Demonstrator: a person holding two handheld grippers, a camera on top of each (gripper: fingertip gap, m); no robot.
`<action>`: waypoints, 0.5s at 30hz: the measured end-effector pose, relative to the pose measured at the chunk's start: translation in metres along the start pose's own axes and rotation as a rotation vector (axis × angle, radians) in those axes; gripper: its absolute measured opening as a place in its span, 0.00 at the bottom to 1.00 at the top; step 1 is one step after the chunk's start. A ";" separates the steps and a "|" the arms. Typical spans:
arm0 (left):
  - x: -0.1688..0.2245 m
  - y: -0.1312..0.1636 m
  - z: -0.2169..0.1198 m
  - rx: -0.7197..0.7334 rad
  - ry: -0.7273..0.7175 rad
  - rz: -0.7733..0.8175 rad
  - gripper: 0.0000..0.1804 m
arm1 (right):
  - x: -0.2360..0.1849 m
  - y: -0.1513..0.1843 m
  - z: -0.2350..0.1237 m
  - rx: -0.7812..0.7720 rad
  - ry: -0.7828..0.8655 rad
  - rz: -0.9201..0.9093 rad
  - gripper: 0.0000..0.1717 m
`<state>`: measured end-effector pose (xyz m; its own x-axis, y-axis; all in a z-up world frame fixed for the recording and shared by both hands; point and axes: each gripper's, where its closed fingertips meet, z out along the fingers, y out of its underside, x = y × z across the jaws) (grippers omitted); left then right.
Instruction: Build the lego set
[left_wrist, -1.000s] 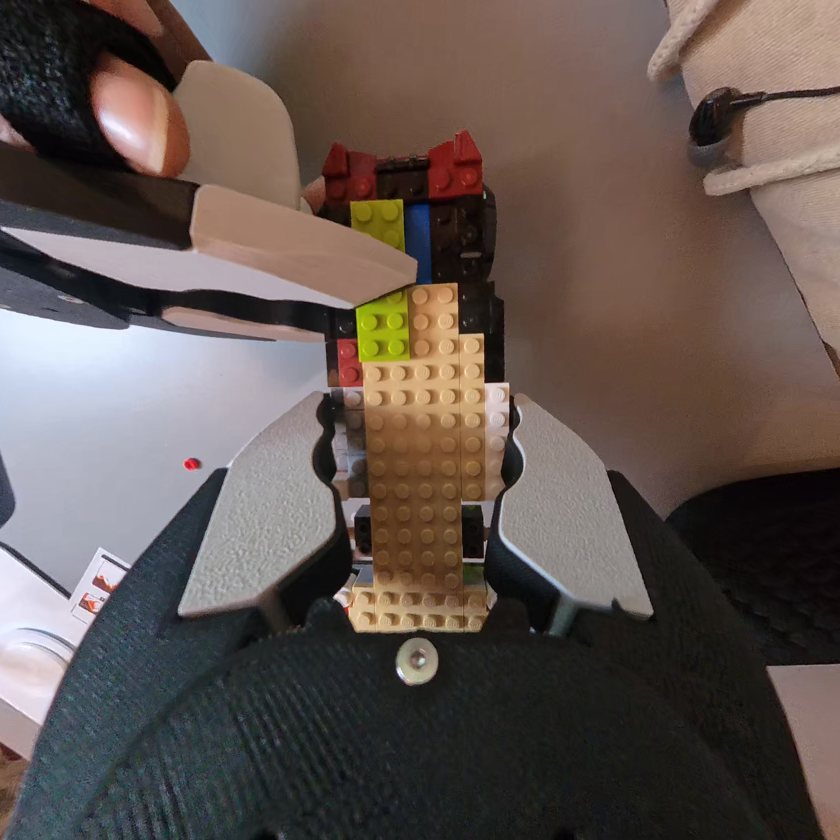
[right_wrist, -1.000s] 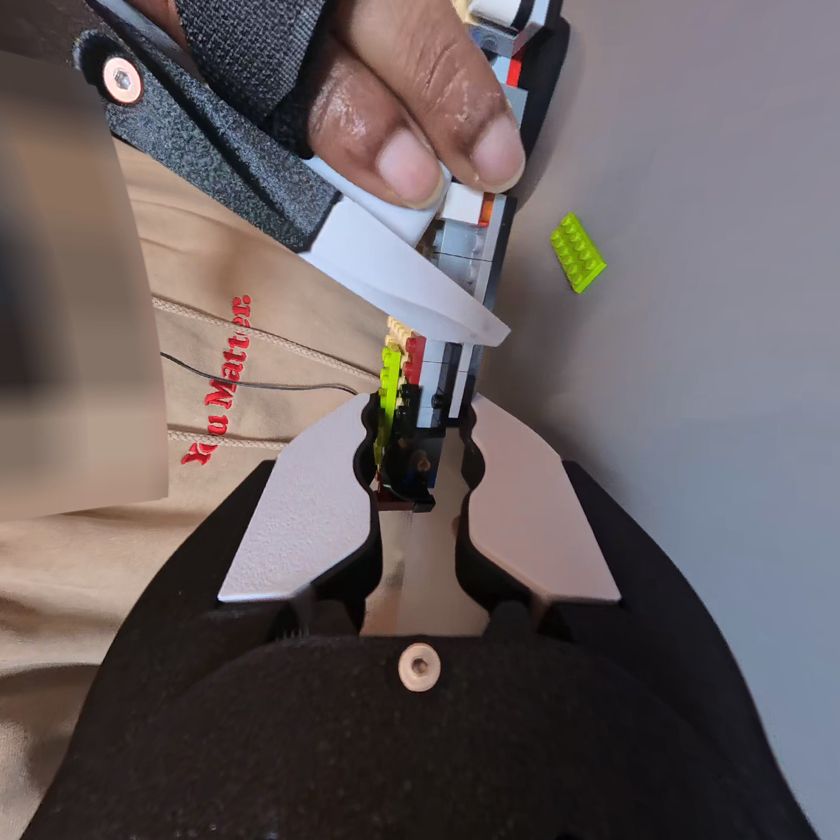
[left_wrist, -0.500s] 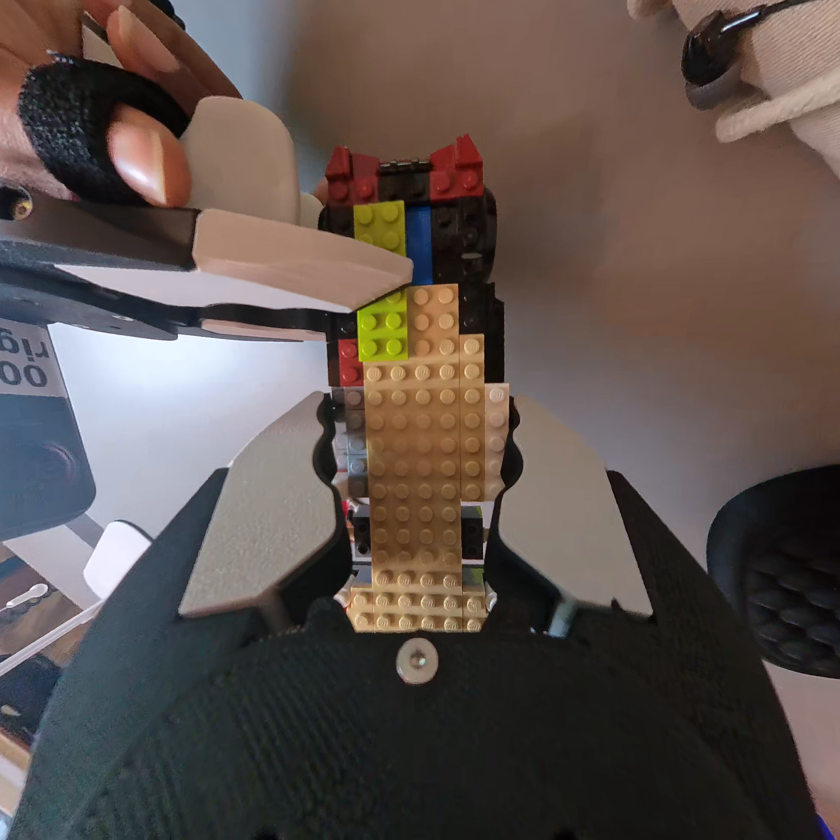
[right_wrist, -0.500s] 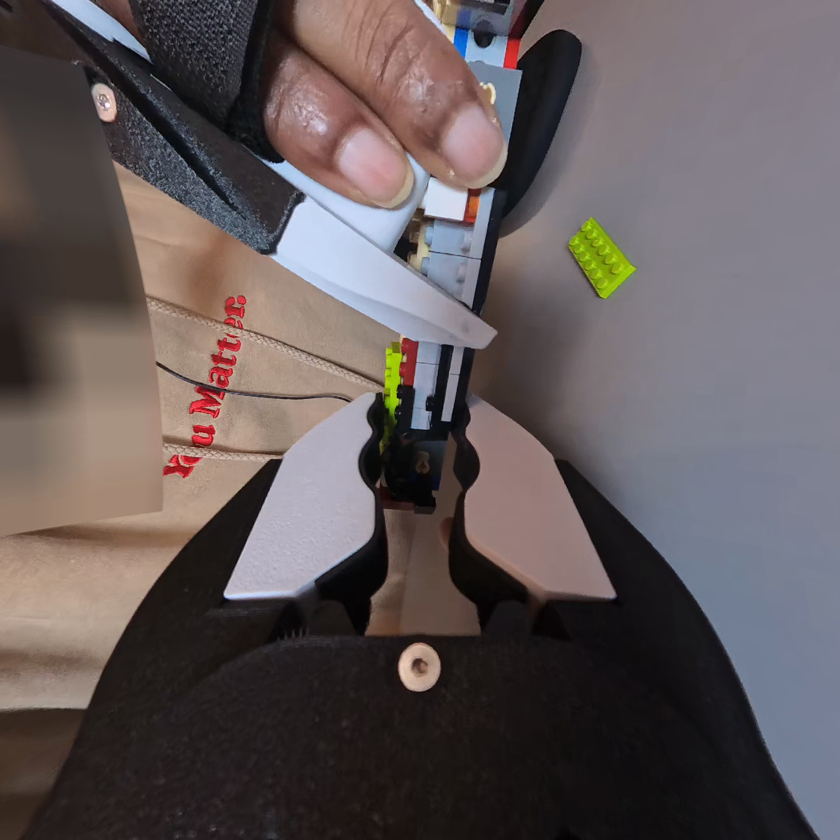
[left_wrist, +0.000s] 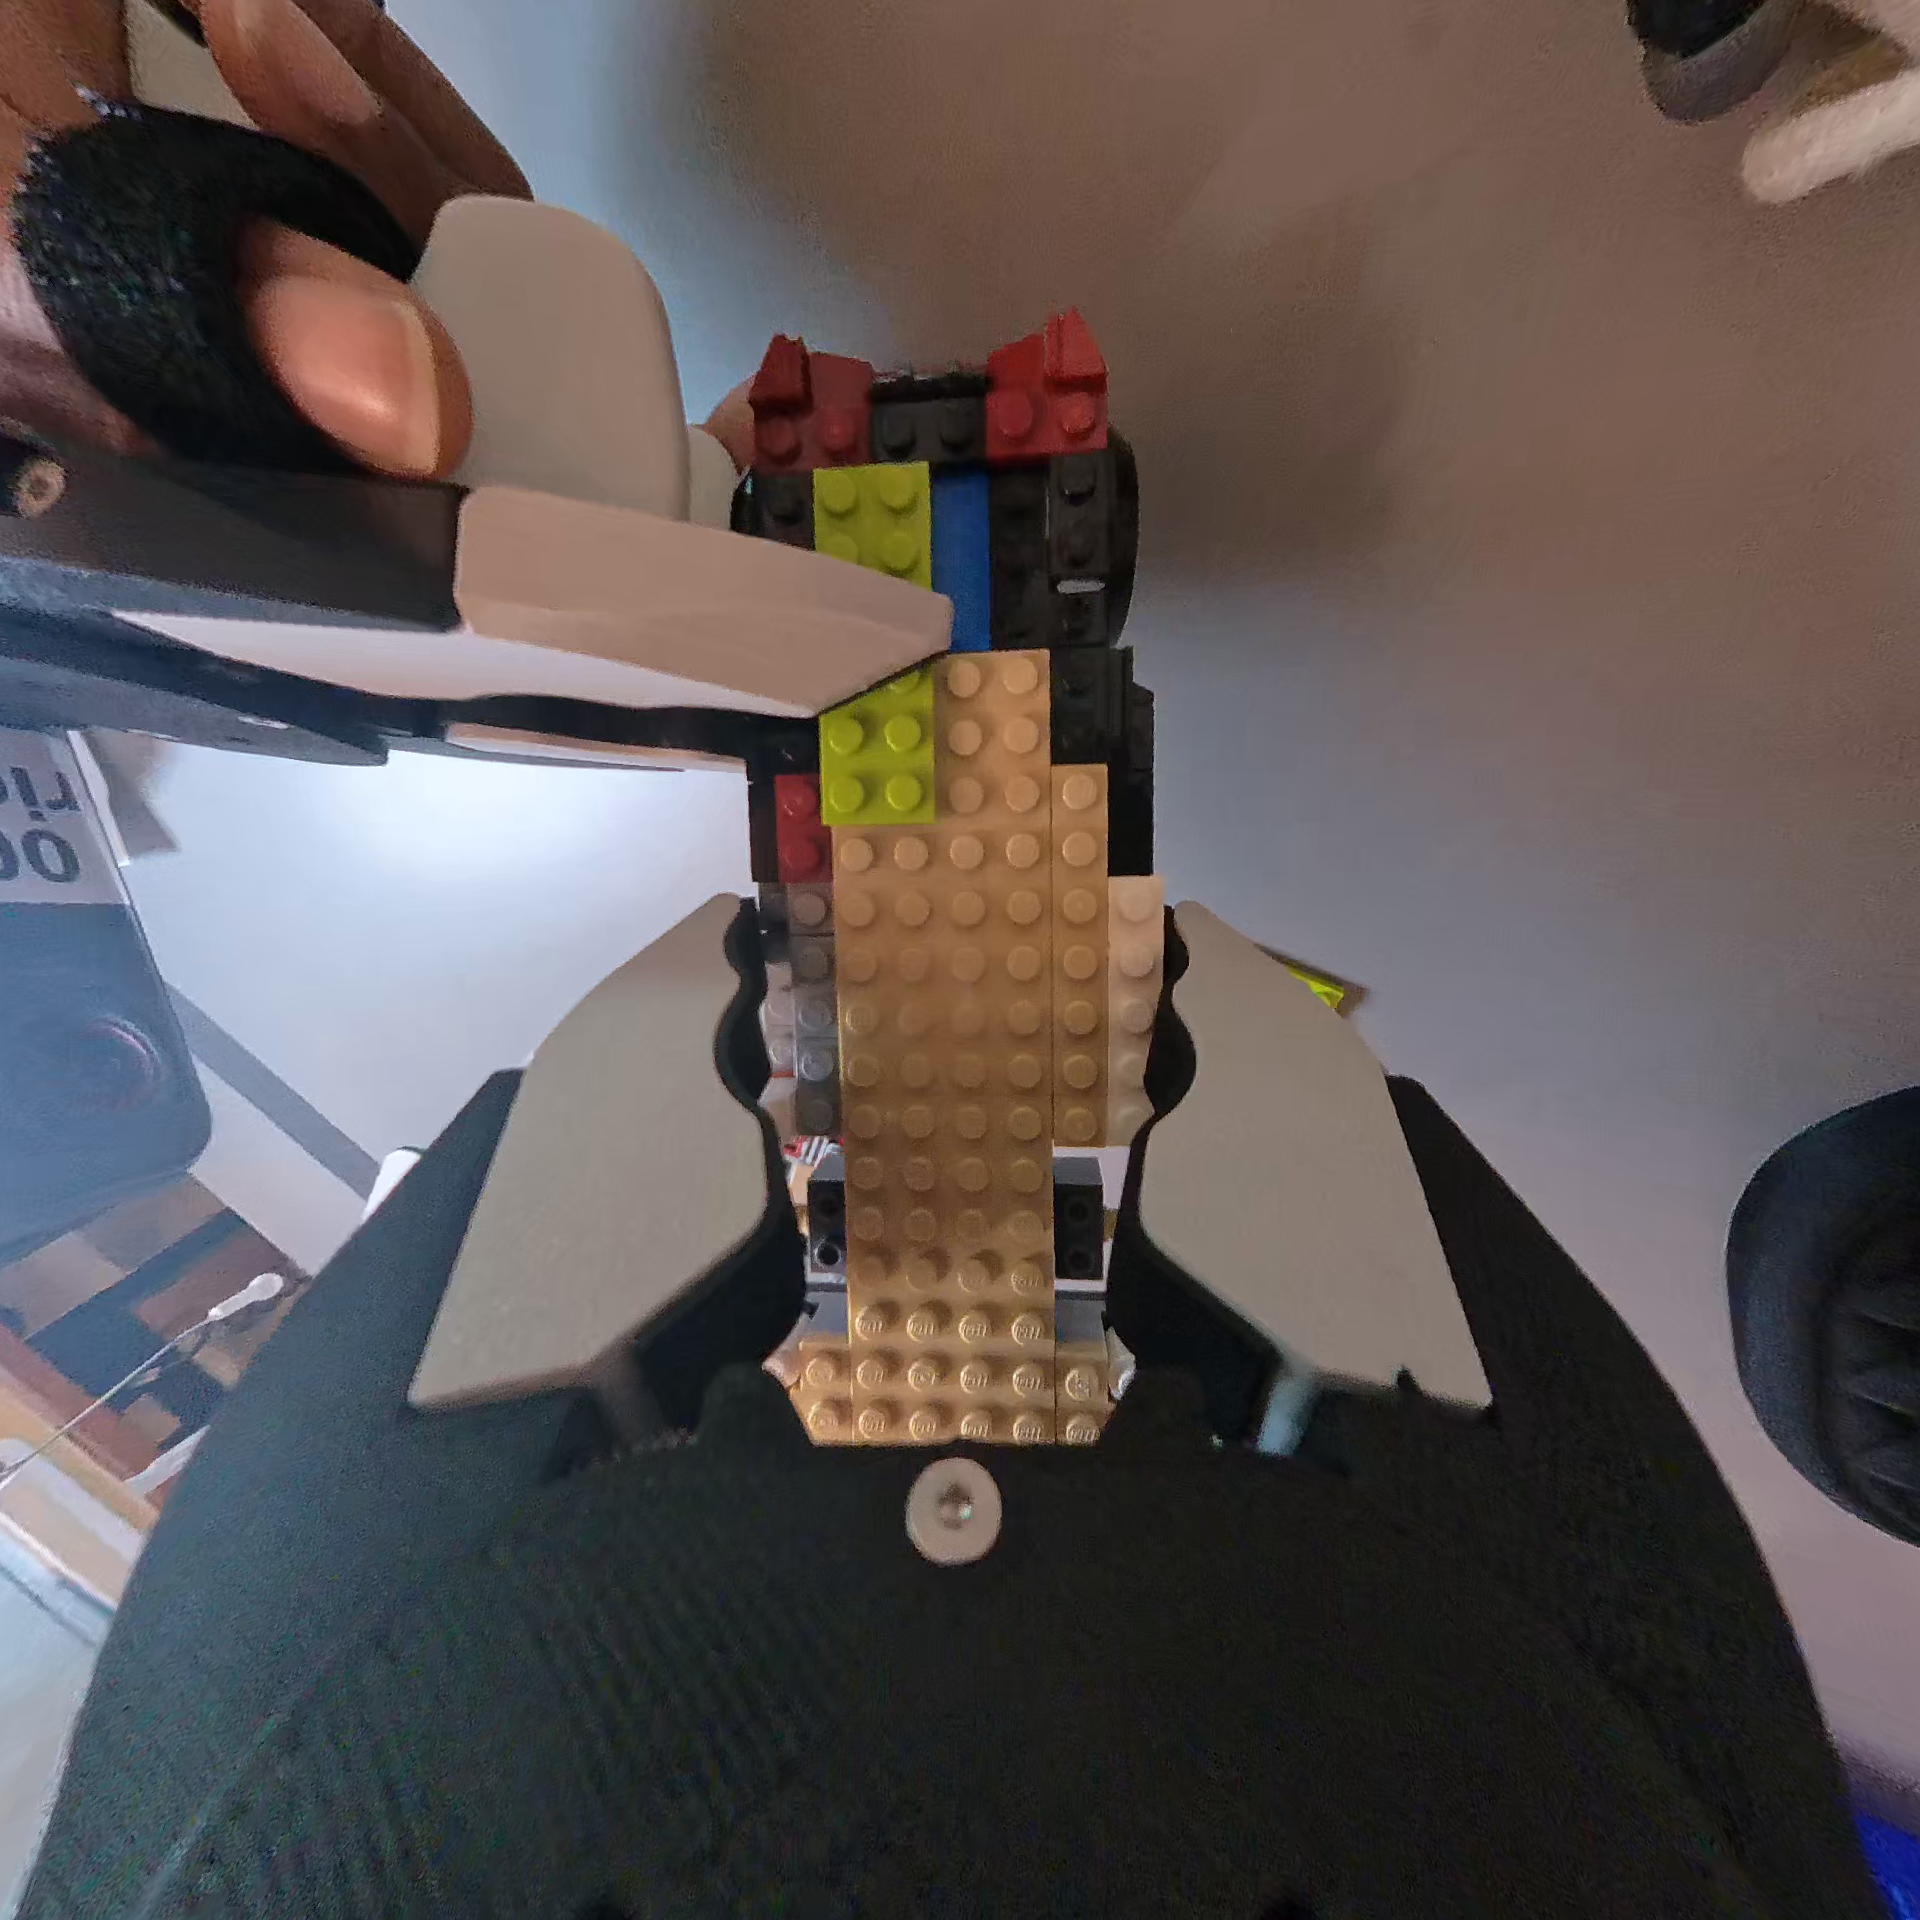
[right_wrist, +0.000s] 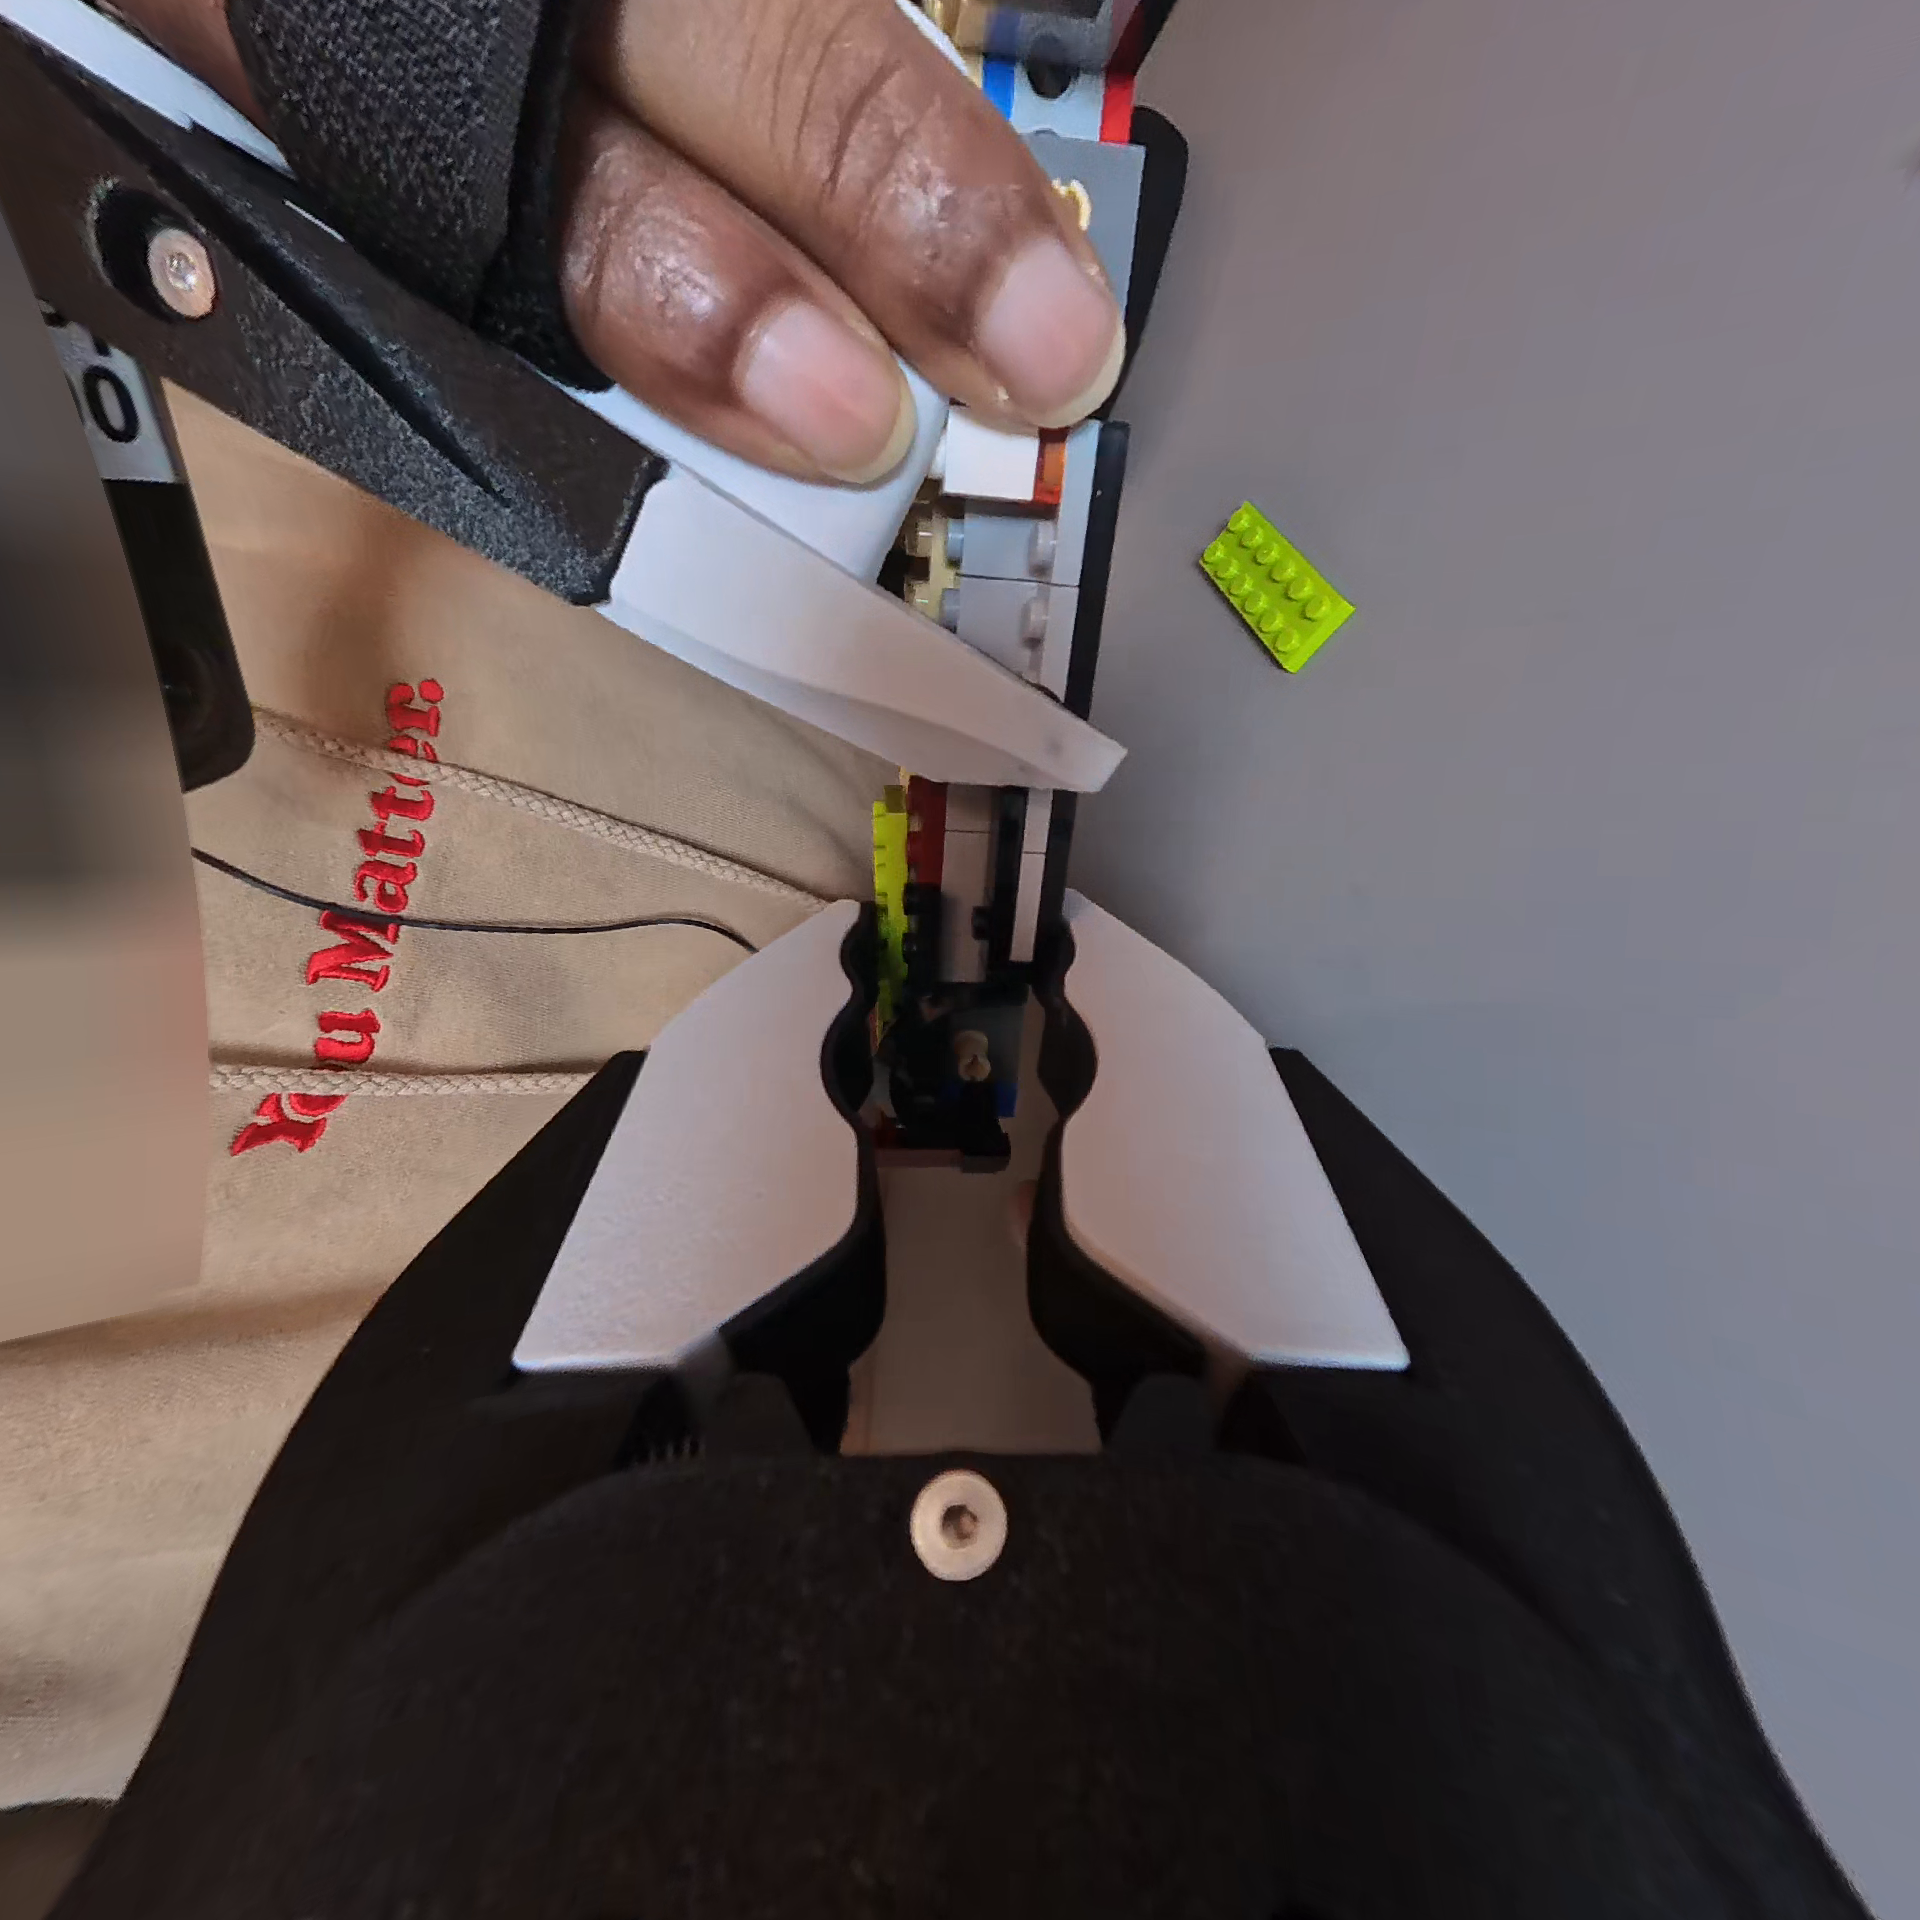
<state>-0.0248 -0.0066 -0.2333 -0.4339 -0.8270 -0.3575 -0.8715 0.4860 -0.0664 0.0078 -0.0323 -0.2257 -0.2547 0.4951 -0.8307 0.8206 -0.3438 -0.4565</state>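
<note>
A brick model (left_wrist: 956, 1039) with a tan studded top, black sides, red corner pieces, lime plates and a blue strip lies lengthwise between the fingers of my left gripper (left_wrist: 958, 925). Both pads press on its sides. My right gripper (left_wrist: 831, 686) comes in from the left and clamps the far end of the model from above and below, over a lime plate (left_wrist: 878, 758). In the right wrist view my right gripper (right_wrist: 961, 914) is shut on the edge-on end of the model (right_wrist: 987, 935). A white finger (right_wrist: 883, 665) of the left gripper crosses above it.
A loose lime plate (right_wrist: 1278, 587) lies on the grey table (right_wrist: 1558, 935) to the right of the model. A person's beige sweatshirt (right_wrist: 571, 831) fills the left of the right wrist view. A hand (right_wrist: 831, 312) grips the left gripper. A black rounded object (left_wrist: 1829, 1330) sits at the right edge. Left tips to right tips: about 4 cm. The black rounded object (left_wrist: 1829, 1330) sits 15 cm or so from the ends of my left fingers.
The right jaws closed a little tighter on the model's end a second ago and have held since. Both grippers and the model have shifted together against the background.
</note>
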 end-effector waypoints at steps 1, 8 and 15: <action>0.000 0.001 0.000 -0.014 -0.009 0.011 0.40 | 0.001 0.000 0.000 0.000 0.015 -0.006 0.17; -0.003 0.004 0.003 -0.043 -0.053 0.051 0.40 | 0.006 -0.001 0.000 0.012 0.072 -0.037 0.17; -0.013 0.007 -0.004 -0.073 -0.122 0.067 0.40 | -0.003 -0.008 -0.009 0.021 0.101 -0.152 0.24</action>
<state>-0.0256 0.0065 -0.2254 -0.4644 -0.7510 -0.4693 -0.8578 0.5133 0.0273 0.0064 -0.0239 -0.2170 -0.3217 0.6201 -0.7156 0.7654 -0.2746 -0.5821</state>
